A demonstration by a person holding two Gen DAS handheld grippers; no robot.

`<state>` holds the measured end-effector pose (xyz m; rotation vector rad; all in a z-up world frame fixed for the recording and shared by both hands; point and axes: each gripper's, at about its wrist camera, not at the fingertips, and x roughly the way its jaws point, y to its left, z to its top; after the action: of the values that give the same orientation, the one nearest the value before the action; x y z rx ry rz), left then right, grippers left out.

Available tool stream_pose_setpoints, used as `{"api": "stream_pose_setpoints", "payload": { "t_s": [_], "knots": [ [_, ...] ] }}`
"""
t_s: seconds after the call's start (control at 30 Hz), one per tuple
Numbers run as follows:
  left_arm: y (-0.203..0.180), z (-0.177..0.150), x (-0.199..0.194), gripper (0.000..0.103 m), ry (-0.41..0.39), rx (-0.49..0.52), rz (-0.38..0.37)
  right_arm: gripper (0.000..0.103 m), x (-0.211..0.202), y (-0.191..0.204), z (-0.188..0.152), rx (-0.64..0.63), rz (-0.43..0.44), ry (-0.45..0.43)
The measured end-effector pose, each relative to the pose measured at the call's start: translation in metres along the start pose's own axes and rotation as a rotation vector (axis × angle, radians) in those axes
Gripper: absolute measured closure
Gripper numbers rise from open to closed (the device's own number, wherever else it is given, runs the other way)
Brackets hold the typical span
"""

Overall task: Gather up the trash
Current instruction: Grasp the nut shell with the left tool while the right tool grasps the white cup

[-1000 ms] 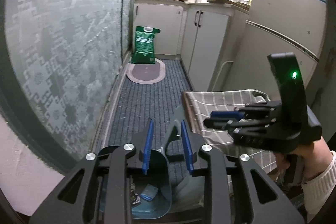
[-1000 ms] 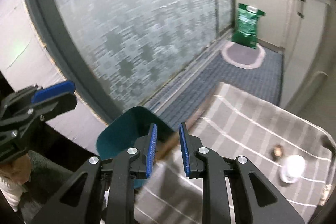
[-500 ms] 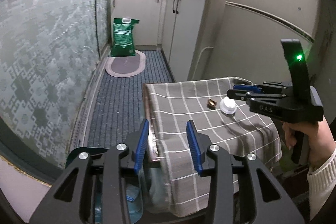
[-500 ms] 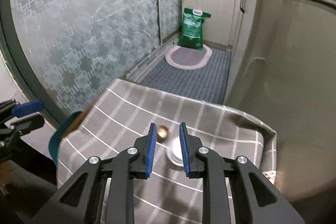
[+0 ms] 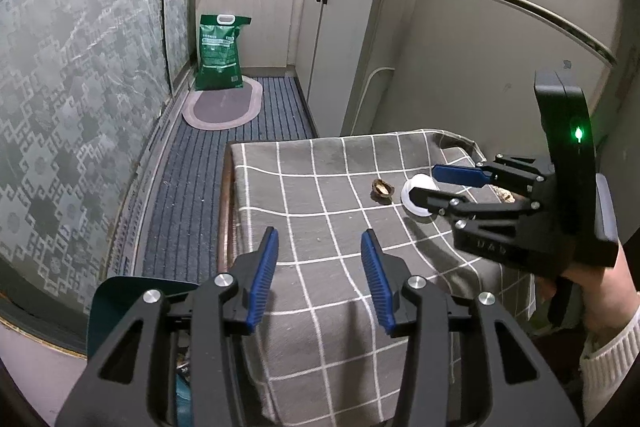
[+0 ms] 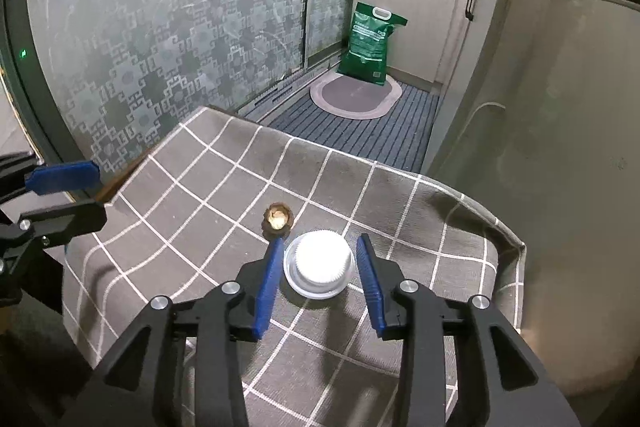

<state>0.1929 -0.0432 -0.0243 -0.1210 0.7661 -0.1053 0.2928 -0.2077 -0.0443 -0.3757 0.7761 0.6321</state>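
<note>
Both my claws have swung away from the teal bin and now hang over the desk with its grey checked cloth, where a second ago they looked at the frosted glass door and the floor runner. My right claw has come down around the white bottle cap, which a half second back lay beyond its tips; the cap now sits on the cloth between the blue pads, and the jaws are opening, with a gap on the right side and the left pad just beside the cap's rim, so nothing is gripped. Just beyond the cap, near the left pad's tip, lies a walnut shell half, hollow side up. My left claw is empty, its jaws opening too, over the near left part of the cloth, well apart from both bits of trash. Below it, off the desk's left edge, shows the rim of the teal bin. From the left view my right hand holds its claw, a green light glowing on the upright handle, and raised letters on the body read roughly "UAS", though I cannot be sure. The green sack by the cabinets carries white print too small to read.
</note>
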Motion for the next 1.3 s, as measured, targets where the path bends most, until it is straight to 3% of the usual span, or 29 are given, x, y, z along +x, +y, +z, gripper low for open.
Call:
{"api": "stream_pose_setpoints", "payload": {
  "t_s": [0.23,0.27,0.37,0.63,1.03,1.3],
  "knots": [
    [-0.007,0.004,0.016,0.056,0.016,-0.014,-0.001,0.065,0.003,-0.006,0.0,0.007,0.014,-0.001],
    [-0.007,0.004,0.018,0.056,0.018,-0.015,-0.001,0.071,0.004,-0.006,-0.001,0.005,0.018,0.001],
    [-0.009,0.005,0.024,0.056,0.025,-0.014,0.004,0.073,0.004,-0.005,-0.001,0.002,0.029,0.003],
    [-0.013,0.008,0.041,0.053,0.032,-0.01,0.018,0.073,-0.008,-0.009,-0.003,0.022,0.057,-0.029],
    [-0.039,0.013,0.076,0.049,0.084,0.045,0.01,0.073,-0.037,-0.044,-0.014,0.116,0.1,-0.08],
    [-0.056,0.02,0.093,0.049,0.079,0.071,0.045,0.073,-0.047,-0.054,-0.026,0.137,0.113,-0.085]
  ]
}}
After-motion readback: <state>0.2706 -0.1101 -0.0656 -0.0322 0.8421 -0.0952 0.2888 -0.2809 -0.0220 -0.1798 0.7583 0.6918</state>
